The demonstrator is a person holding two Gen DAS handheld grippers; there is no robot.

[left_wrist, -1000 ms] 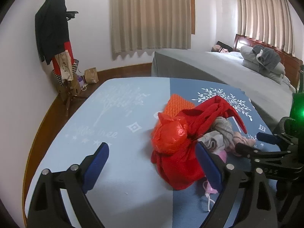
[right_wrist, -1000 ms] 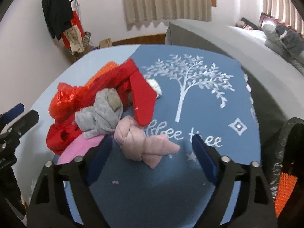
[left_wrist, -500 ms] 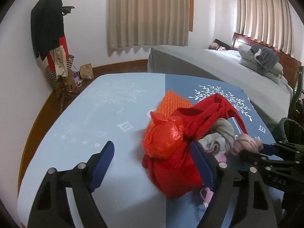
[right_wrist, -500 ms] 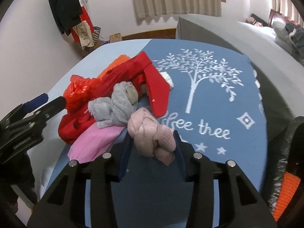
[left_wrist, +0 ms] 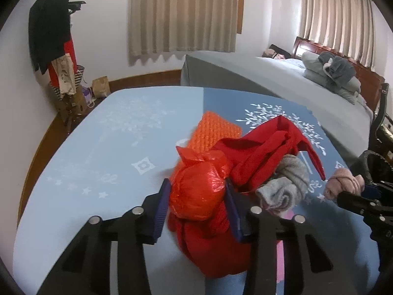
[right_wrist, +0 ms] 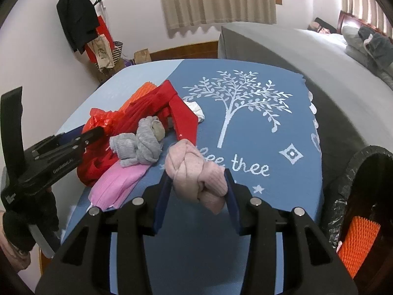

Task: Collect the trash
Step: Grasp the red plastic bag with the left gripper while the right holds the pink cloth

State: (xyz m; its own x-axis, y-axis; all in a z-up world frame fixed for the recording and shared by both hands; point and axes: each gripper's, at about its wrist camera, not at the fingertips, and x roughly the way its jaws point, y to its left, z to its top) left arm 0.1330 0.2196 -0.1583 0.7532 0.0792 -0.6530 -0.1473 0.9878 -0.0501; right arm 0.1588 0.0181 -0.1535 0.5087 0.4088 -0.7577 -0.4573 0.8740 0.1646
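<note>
Left gripper [left_wrist: 196,204] just closing, clamped on the knotted red bag [left_wrist: 196,191] beside the red cloth [left_wrist: 265,147], right gripper [right_wrist: 196,191] pinching the pink sock bundle [right_wrist: 194,169] just off that cloth, presumably bound for the black-lined bin [right_wrist: 348,172].

Soft, even daylight filters through the closed curtains [left_wrist: 184,12] beyond the tongs, leaving only faint shadows on the tabletop [left_wrist: 103,152]. Colours look slightly washed out. Fisheye bending curves the walls, and dark vignetting fills the corners. Fine detail is mildly soft throughout.
</note>
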